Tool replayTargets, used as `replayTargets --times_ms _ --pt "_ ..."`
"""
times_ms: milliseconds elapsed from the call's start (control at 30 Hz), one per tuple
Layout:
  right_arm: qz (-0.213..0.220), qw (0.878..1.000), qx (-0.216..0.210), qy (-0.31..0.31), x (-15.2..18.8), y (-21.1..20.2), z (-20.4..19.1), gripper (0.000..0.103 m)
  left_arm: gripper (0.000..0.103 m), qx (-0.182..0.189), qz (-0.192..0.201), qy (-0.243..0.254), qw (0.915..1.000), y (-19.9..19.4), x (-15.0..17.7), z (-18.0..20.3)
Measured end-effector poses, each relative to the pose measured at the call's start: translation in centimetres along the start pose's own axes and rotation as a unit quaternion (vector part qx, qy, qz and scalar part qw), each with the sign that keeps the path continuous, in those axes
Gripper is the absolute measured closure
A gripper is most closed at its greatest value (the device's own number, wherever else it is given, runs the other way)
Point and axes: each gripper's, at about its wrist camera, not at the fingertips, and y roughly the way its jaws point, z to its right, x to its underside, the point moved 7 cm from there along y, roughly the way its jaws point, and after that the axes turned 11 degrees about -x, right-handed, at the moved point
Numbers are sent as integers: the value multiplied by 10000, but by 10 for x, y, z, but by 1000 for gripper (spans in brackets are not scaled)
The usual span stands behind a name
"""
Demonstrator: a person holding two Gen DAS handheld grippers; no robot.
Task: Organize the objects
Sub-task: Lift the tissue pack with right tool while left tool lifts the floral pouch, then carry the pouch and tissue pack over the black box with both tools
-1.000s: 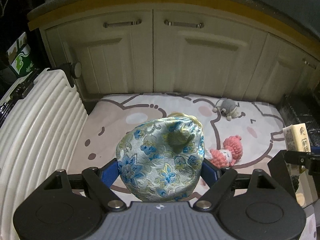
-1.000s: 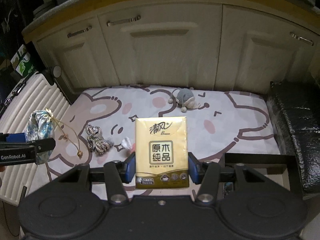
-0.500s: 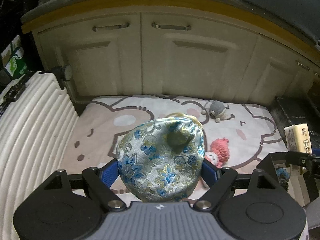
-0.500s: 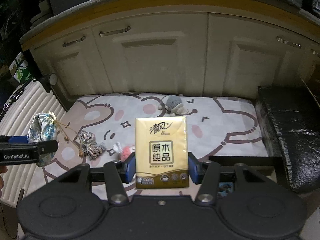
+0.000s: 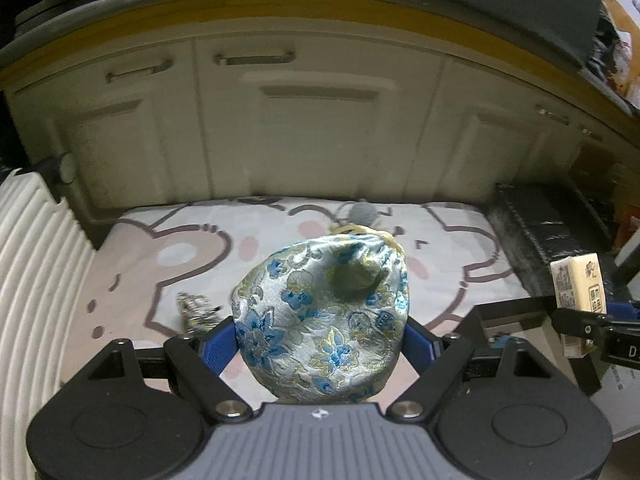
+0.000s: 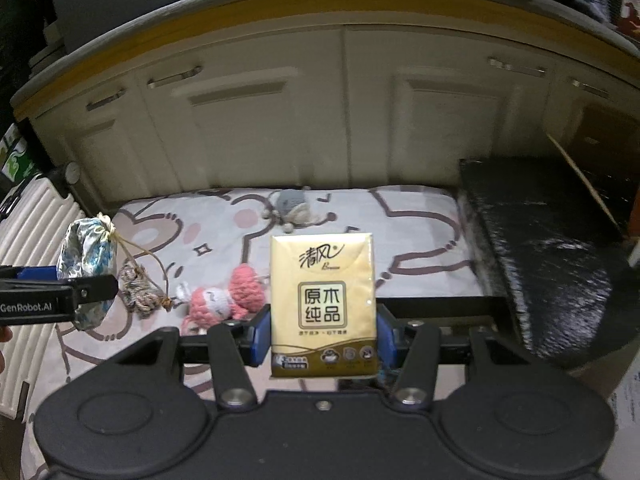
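Left gripper [image 5: 320,344]: black linkage arms, blue pads on the fingers [image 5: 216,344], two silver pivot screws near the base, ribbed grey housing with a small white logo between two round black caps. Right gripper [image 6: 323,336]: same build, but the centre housing was black with one small screw. Its view showed the left finger's outer side lettered "GenRobot.AI" in white.

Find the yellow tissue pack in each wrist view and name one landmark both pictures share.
Left wrist view: the tissue pack sits at the far right edge, clamped in the right gripper.
Right wrist view: the tissue pack stands upright at centre, between the blue pads.
Shared landmark: the grey knitted toy on the cartoon mat by the cabinet doors.
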Motion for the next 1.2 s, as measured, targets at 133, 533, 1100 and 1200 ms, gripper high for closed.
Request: replayTargets --times_ms 133,533,1100,1200 --pt "43 9999 86 93 4 -10 19 50 19 163 43 99 9998 -2 -2 22" --pt "40 9992 248 311 17 -25 69 50 19 688 119 307 9971 -6 -7 84" --pt "-795 9959 263 350 60 17 124 50 19 1674 154 474 9846 3 -10 171" --pt "-929 9948 285 312 66 25 130 50 19 1909 80 428 9806 8 -10 185"
